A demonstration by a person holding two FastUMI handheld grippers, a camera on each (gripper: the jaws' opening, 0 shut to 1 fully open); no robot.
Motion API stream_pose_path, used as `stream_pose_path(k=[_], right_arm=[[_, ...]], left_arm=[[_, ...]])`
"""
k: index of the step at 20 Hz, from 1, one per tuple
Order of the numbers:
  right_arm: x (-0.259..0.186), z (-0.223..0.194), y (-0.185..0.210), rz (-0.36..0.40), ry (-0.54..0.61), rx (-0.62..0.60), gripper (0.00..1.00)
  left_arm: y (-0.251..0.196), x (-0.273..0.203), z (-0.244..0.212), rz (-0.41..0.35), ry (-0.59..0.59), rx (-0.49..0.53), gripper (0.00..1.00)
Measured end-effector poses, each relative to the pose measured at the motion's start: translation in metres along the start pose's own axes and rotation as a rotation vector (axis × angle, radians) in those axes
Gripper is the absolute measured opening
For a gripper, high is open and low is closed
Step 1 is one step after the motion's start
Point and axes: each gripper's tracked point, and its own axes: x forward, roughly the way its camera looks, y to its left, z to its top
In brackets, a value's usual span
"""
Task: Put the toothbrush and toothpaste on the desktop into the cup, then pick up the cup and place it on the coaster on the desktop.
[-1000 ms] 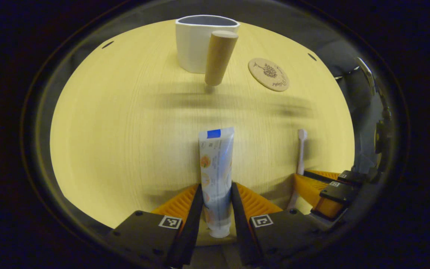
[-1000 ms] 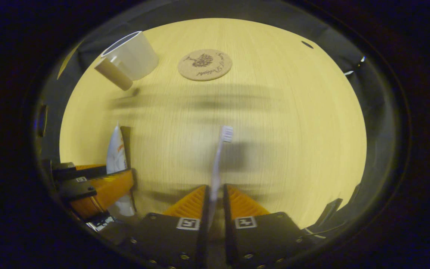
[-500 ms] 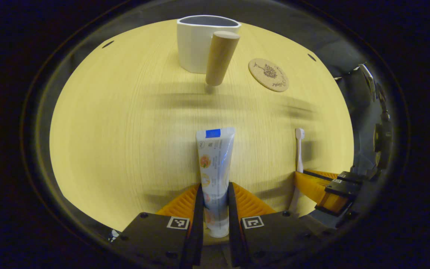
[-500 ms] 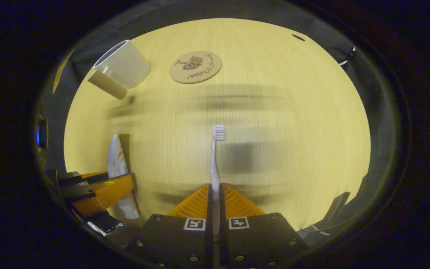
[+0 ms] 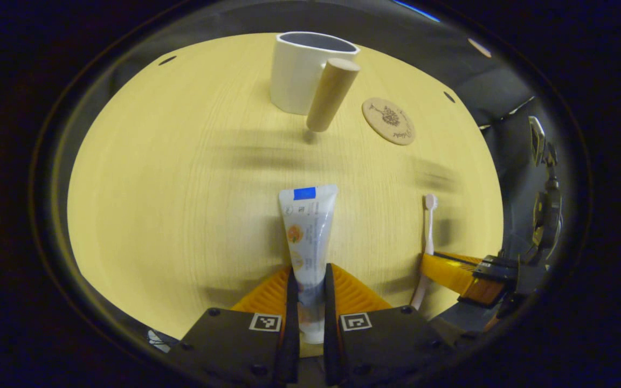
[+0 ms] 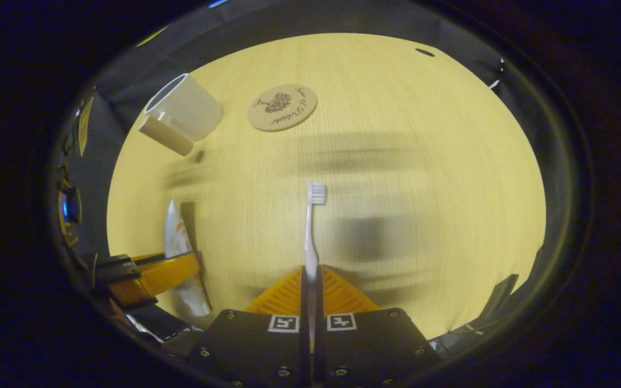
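White plastic toothpaste tube (image 5: 307,237) sits clamped in the left gripper (image 5: 308,302), its long axis pointing ahead toward the white cup with a wooden handle (image 5: 310,73), straight in front. In the right gripper view, the right gripper (image 6: 310,293) pinches the pale slim toothbrush (image 6: 310,231), bristles forward; the cup (image 6: 184,116) lies ahead-left, so the left gripper seems nearer.

L gripper (image 5: 308,293) clamped on white printed toothpaste tube (image 5: 307,229); R gripper (image 6: 310,280) pinching slim white toothbrush (image 6: 310,226), both held low.

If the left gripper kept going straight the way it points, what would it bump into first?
Probably the cup, most likely its wooden handle, roughly ahead beyond the held toothpaste; bare desktop lies between, and depth is unclear.
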Motion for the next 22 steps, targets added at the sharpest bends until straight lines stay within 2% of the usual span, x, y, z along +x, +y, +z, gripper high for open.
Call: stream_pose_path(k=[3,7,11,18,22], right_arm=[[-0.01,0.007,0.003,0.031,-0.059,-0.02,0.05],[-0.028,0.016,0.016,0.112,-0.132,-0.036,0.04],[-0.045,0.032,0.023,0.141,-0.229,-0.084,0.04],[-0.078,0.062,0.045,0.21,-0.368,-0.127,0.04],[-0.098,0.076,0.053,0.239,-0.435,-0.15,0.04]], left_arm=[[0.004,-0.008,0.007,0.003,-0.063,-0.017,0.25],[0.008,-0.024,0.018,-0.018,-0.149,-0.072,0.25],[0.019,-0.048,0.039,-0.002,-0.271,-0.097,0.25],[0.028,-0.103,0.1,0.01,-0.511,-0.06,0.26],[0.036,-0.13,0.135,-0.004,-0.633,-0.072,0.25]])
